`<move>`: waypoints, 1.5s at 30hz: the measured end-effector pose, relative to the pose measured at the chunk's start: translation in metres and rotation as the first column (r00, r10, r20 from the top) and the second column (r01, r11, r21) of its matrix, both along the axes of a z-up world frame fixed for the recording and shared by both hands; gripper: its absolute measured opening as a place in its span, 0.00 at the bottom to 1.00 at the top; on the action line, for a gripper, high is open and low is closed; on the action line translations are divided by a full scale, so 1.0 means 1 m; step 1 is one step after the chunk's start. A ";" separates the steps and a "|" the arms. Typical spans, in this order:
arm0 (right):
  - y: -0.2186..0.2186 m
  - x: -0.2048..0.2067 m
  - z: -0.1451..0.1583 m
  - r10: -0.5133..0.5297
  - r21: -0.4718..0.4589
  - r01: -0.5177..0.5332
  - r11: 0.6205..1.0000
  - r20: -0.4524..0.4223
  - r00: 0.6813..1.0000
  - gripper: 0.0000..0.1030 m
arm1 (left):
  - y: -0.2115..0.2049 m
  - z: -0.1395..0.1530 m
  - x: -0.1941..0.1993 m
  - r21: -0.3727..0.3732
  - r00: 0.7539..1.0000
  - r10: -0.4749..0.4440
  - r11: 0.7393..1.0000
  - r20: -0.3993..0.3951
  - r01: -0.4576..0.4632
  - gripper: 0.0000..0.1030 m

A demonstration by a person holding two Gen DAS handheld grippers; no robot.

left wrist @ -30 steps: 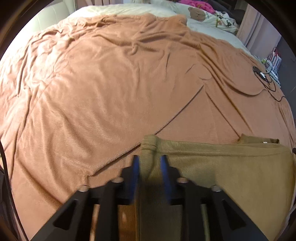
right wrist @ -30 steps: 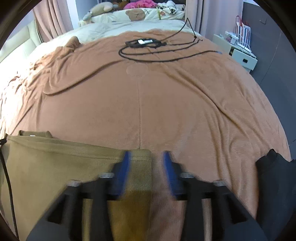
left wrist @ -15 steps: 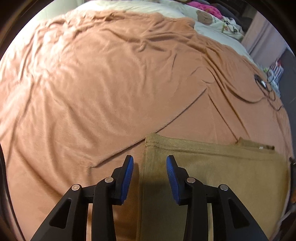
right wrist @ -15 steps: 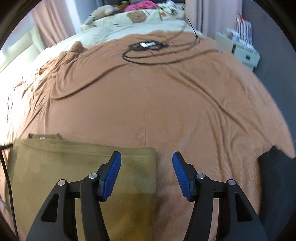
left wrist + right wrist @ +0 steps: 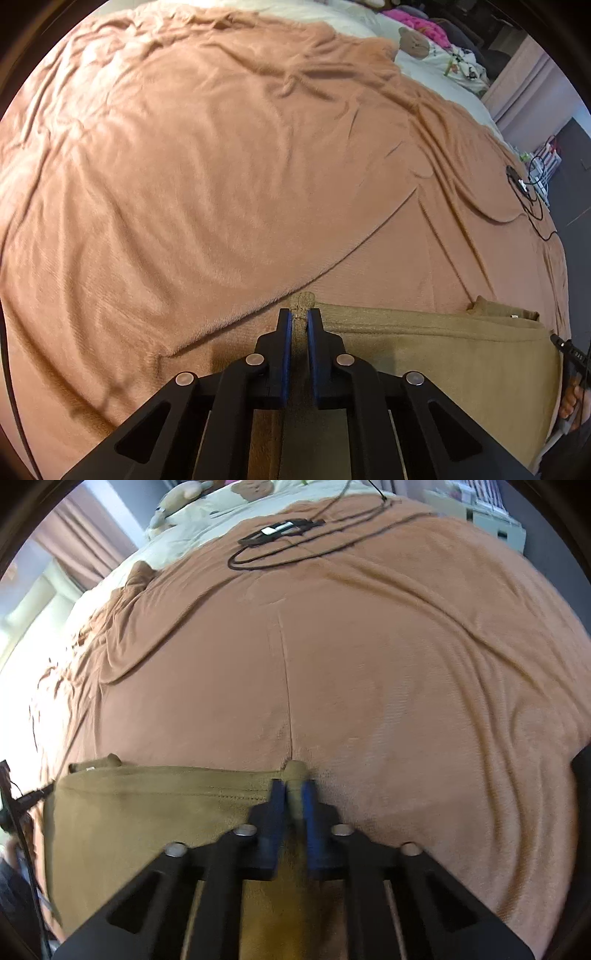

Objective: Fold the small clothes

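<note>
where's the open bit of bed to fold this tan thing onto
Bare blanket lies straight ahead of the tan garment, between its far edge and the black cable loop. In the left view the wrinkled blanket beyond the left gripper is bare too. It is crowded by the cable and by the dark cloth right of the right gripper.

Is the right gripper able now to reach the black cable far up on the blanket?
Probably not as things stand: the right gripper is shut on a corner of the olive garment, and the black cable lies far across the blanket.
</note>
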State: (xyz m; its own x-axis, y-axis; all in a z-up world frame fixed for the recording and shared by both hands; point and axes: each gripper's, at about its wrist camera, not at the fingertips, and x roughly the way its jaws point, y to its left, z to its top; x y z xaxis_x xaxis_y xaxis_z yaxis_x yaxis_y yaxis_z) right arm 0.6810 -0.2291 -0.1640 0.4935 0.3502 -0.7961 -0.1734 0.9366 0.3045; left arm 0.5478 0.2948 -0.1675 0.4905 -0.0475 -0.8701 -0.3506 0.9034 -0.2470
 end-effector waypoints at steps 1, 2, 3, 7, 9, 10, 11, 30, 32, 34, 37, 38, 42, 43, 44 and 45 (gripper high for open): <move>0.002 -0.002 0.004 0.004 -0.014 -0.004 1.000 0.019 1.000 0.02 | -0.001 0.004 -0.001 0.013 1.000 -0.002 1.000 0.011 0.002 0.07; 0.003 -0.005 0.010 0.006 -0.019 -0.005 1.000 0.038 0.999 0.02 | -0.001 0.011 -0.002 0.030 1.000 -0.004 1.000 0.025 0.003 0.07; 0.003 -0.009 0.015 0.004 -0.023 -0.002 1.000 0.053 0.999 0.02 | -0.001 0.016 -0.003 0.038 0.999 -0.004 0.999 0.035 0.003 0.07; -0.003 -0.022 0.038 -0.016 -0.028 0.019 0.999 0.120 0.993 0.02 | 0.002 0.041 -0.009 0.054 0.996 -0.002 0.999 0.087 -0.003 0.07; -0.002 -0.029 0.047 -0.022 -0.032 0.027 0.999 0.149 0.989 0.01 | 0.001 0.050 -0.009 0.071 0.995 -0.006 0.997 0.102 -0.001 0.07; 0.000 -0.032 0.050 -0.023 -0.045 0.031 0.999 0.163 0.986 0.01 | 0.001 0.053 -0.007 0.084 0.994 -0.011 0.996 0.105 0.002 0.07; 0.001 -0.033 0.053 -0.026 -0.059 0.036 0.998 0.173 0.985 0.01 | 0.001 0.054 -0.006 0.092 0.994 -0.012 0.996 0.105 0.002 0.07; 0.040 0.022 -0.005 -0.053 -0.163 0.060 0.985 0.046 0.997 0.04 | -0.004 -0.015 0.043 0.173 0.998 0.014 0.985 -0.060 -0.004 0.09; 0.039 0.022 -0.004 -0.064 -0.172 0.073 0.982 0.055 0.996 0.12 | -0.006 -0.012 0.044 0.191 0.997 0.004 0.982 -0.074 0.011 0.12; 0.038 0.020 -0.001 -0.080 -0.183 0.089 0.979 0.056 0.995 0.39 | -0.006 -0.007 0.042 0.213 0.996 0.010 0.977 -0.089 0.009 0.23; 0.034 0.007 0.015 -0.082 -0.160 0.097 0.982 0.095 0.992 0.53 | -0.005 0.009 0.029 0.212 0.998 0.029 0.977 -0.052 -0.017 0.32; 0.034 0.002 0.020 -0.073 -0.156 0.089 0.984 0.106 0.992 0.53 | -0.006 0.016 0.024 0.210 0.999 0.030 0.977 -0.037 -0.021 0.32; 0.037 -0.029 0.039 -0.008 -0.143 0.032 0.989 0.166 0.986 0.53 | -0.020 0.038 0.002 0.195 1.000 -0.027 0.980 0.013 0.024 0.32; 0.038 -0.037 0.042 0.009 -0.150 0.017 0.989 0.177 0.984 0.53 | -0.024 0.040 -0.002 0.190 0.999 -0.044 0.981 0.019 0.039 0.32; 0.039 -0.045 0.043 0.027 -0.153 0.002 0.988 0.184 0.983 0.53 | -0.029 0.043 -0.007 0.183 0.998 -0.063 0.981 0.018 0.059 0.32; 0.039 -0.053 0.044 0.038 -0.151 -0.009 0.989 0.189 0.981 0.51 | -0.032 0.044 -0.010 0.177 0.997 -0.075 0.982 0.014 0.071 0.32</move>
